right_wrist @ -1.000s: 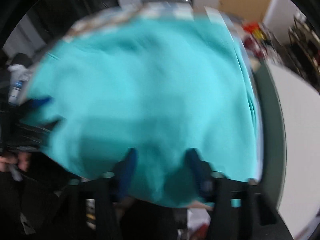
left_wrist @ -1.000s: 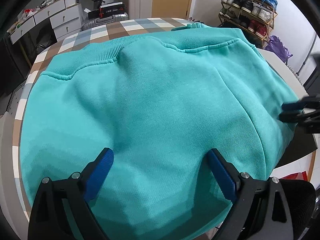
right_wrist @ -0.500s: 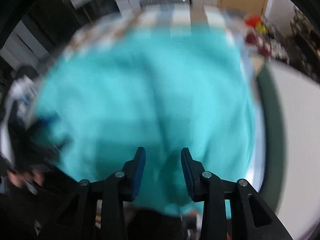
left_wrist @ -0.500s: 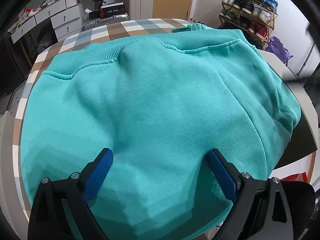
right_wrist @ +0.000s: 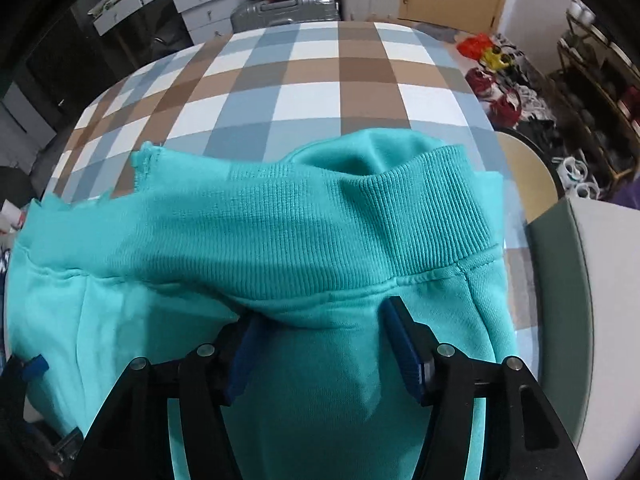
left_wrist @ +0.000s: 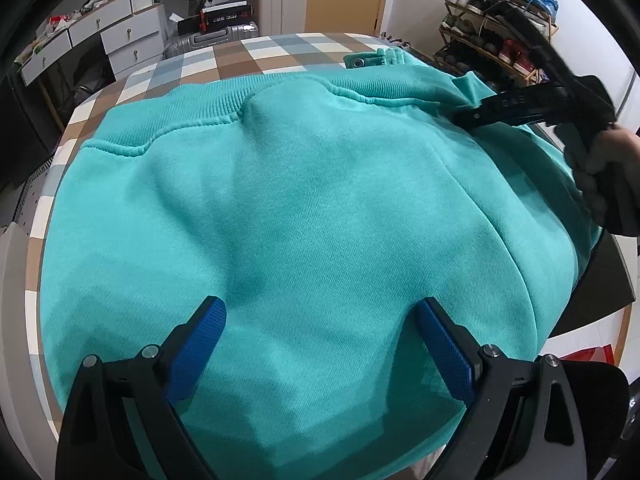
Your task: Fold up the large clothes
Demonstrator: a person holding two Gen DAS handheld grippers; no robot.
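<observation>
The left gripper (left_wrist: 320, 344) hovered with jaws spread over the teal sweatshirt (left_wrist: 300, 208), lying partly folded on the checked desk (right_wrist: 320, 80). Farther off, the right gripper (right_wrist: 324, 344), jaws spread, straddled fabric beside the ribbed hem (right_wrist: 400, 232); more folds seemed to remain.

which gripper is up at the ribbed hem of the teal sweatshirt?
The right gripper: its open fingers straddle a fabric bulge just below the ribbed hem of the teal sweatshirt. The left gripper hovers open over plain fabric at the opposite edge.
</observation>
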